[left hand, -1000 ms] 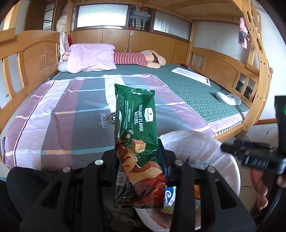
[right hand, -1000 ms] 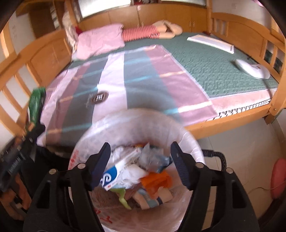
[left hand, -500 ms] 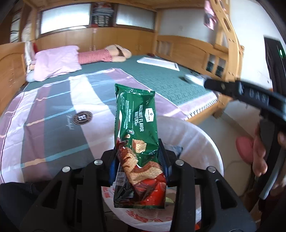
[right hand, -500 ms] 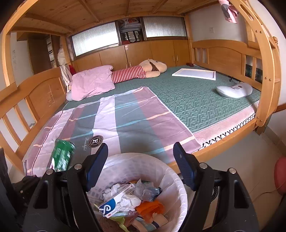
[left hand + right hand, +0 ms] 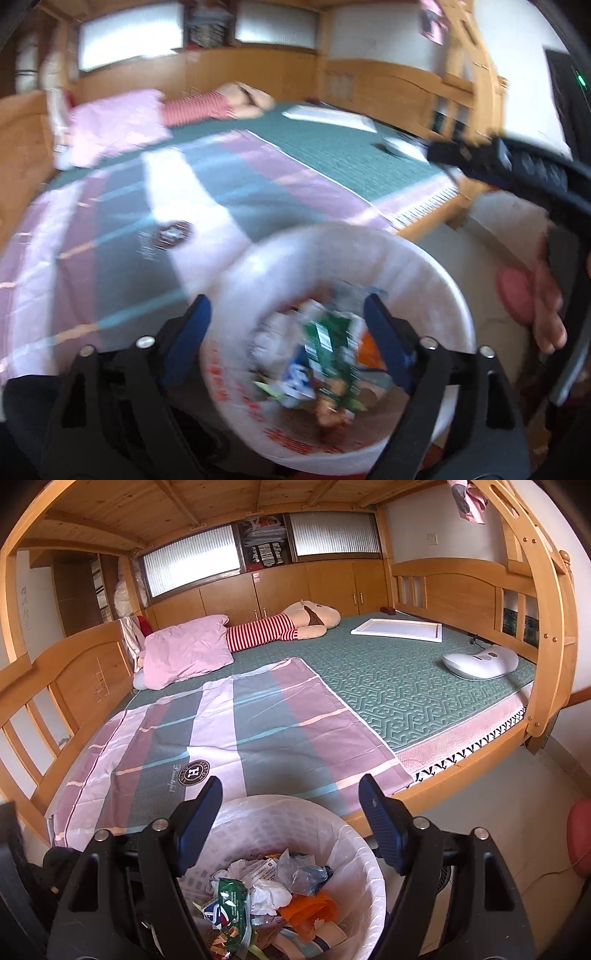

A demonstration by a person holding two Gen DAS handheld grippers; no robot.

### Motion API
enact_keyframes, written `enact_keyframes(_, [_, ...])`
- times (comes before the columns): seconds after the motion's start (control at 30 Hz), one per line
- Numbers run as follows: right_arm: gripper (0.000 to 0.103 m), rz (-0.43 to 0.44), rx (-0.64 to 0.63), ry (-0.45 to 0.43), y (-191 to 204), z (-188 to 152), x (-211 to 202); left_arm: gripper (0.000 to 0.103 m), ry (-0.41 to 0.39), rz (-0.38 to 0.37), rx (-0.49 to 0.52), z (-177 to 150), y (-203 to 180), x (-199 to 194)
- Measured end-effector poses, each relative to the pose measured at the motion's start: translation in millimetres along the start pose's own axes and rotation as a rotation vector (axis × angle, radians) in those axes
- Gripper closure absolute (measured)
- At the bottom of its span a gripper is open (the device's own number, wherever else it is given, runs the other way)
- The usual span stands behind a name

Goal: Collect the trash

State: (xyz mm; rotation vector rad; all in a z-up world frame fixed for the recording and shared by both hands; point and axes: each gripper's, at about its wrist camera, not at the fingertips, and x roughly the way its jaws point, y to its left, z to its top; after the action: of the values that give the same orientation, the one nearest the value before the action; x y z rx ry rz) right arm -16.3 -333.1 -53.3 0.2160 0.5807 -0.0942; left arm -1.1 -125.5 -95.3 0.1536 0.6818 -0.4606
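A green wafer wrapper (image 5: pixel 332 354) lies loose among the rubbish in the white lined trash bin (image 5: pixel 436 280), apart from any finger. My left gripper (image 5: pixel 284 314) hangs over the bin, its jaws opening wide with only air between them. In the right wrist view the same wrapper (image 5: pixel 231 901) rests at the left of the bin (image 5: pixel 354 834) with paper, plastic and an orange scrap. My right gripper (image 5: pixel 290 794) stands above the bin's far rim, jaws opening and holding nothing. A hand (image 5: pixel 550 295) carries it at the right of the left wrist view.
The bin stands on the floor against a wooden bunk bed (image 5: pixel 476 760). On the bed lie a striped sheet (image 5: pixel 229 731), a pink pillow (image 5: pixel 184 650), a plush toy (image 5: pixel 295 624), a white panel (image 5: pixel 399 629) and a white device (image 5: pixel 480 662). A red object (image 5: pixel 580 834) sits on the floor at right.
My left gripper let go of the wafer wrapper, which dropped into the bin, and its jaws spread wide. The right gripper's jaws widened a little and its view lifted from bin to bed.
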Motion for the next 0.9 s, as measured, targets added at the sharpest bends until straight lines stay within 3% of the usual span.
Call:
enact_keyframes(0.1, [0.018, 0.011, -0.049, 0.013, 10.3, -3.0, 3.1, 0.006, -0.096, 0.166, -0.065, 5.6, 15.8, -19.1])
enact_keyframes(0.2, [0.013, 0.003, -0.124, -0.004, 25.5, -7.3, 1.6, 0.004, -0.179, 0.271, -0.153, 12.1, 36.5, -38.0])
enact_keyframes(0.37, [0.004, 0.010, -0.227, -0.056, 49.0, -11.4, -7.6, 0.003, -0.248, 0.309, -0.269, 14.9, 58.7, -60.3])
enact_keyframes(0.5, [0.003, 0.017, -0.283, -0.106, 62.5, -11.9, -17.0, 0.003, -0.262, 0.328, -0.318, 14.0, 69.9, -65.8])
enact_keyframes(0.9, [0.003, 0.023, -0.289, -0.105, 66.9, -10.6, -14.8, 0.003, -0.281, 0.325, -0.267, 13.5, 59.1, -70.5])
